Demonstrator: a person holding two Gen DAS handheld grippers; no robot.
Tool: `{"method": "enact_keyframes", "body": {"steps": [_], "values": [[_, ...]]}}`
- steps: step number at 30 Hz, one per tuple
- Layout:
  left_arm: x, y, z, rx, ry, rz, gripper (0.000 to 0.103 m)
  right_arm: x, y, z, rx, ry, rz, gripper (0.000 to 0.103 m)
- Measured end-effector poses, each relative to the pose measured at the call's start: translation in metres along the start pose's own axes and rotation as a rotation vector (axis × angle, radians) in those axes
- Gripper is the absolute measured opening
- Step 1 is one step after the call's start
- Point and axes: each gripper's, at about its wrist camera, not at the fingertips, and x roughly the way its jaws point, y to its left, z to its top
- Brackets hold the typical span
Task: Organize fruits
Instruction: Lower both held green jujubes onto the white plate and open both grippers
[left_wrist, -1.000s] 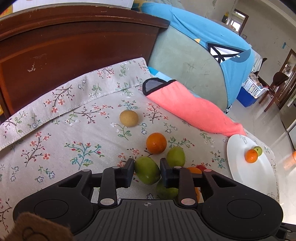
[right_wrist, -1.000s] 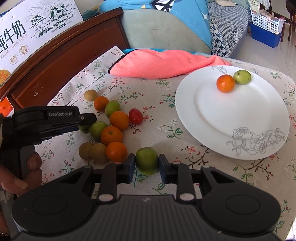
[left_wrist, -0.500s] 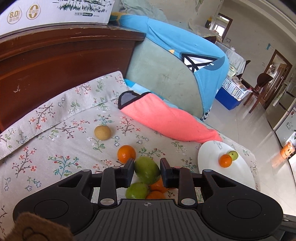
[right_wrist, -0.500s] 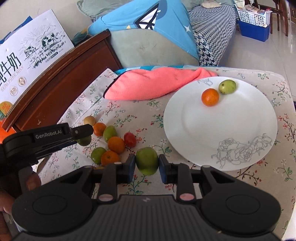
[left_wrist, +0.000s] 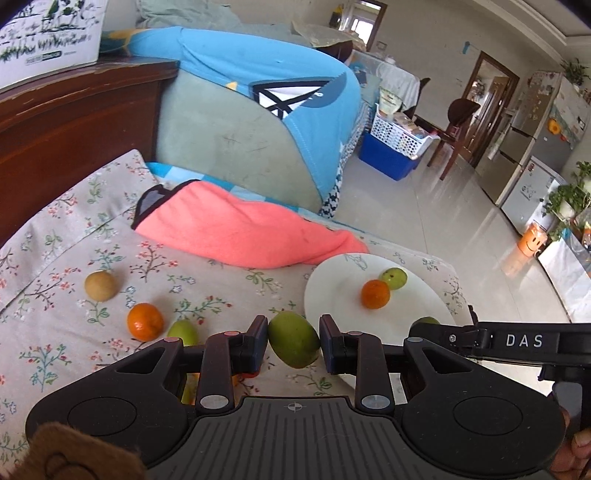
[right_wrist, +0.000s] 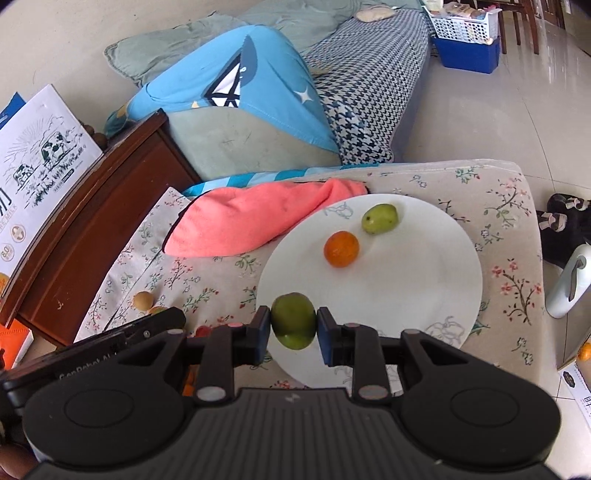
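Floral cloth covers the bench, with a sofa and tiled floor behind it. On that cloth sits the white plate, the landmark for everything else: a pink towel overlaps its far-left rim, and a loose pile of fruit lies well to its left. On the plate, near the far side, rest one orange and one green fruit, just beside each other.

The right hand-held gripper is clamped on a green fruit hanging over the plate's near-left edge. The left hand-held gripper grips another green fruit, its long axis tilted, just left of the plate's near rim. Judged from this, the right one is nearer to setting down; bare plate lies ahead and to its right.
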Motion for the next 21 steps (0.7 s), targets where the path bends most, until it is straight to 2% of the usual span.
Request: {"method": "enact_keyframes", "body": {"steps": [3,11,21], "values": [[0.01,-0.008,0.0,0.026,0.013,-0.01,0.028,0.003,-0.013,0.004,0.064,0.016,0.004,0.027],[0.032,-0.024,-0.004,0.058,0.056,-0.073,0.028,0.014,-0.036,0.005,0.18,0.054,-0.053,0.027],[0.049,-0.038,-0.011,0.098,0.084,-0.094,0.028,0.021,-0.043,0.003,0.226,0.068,-0.09,0.027]]}}
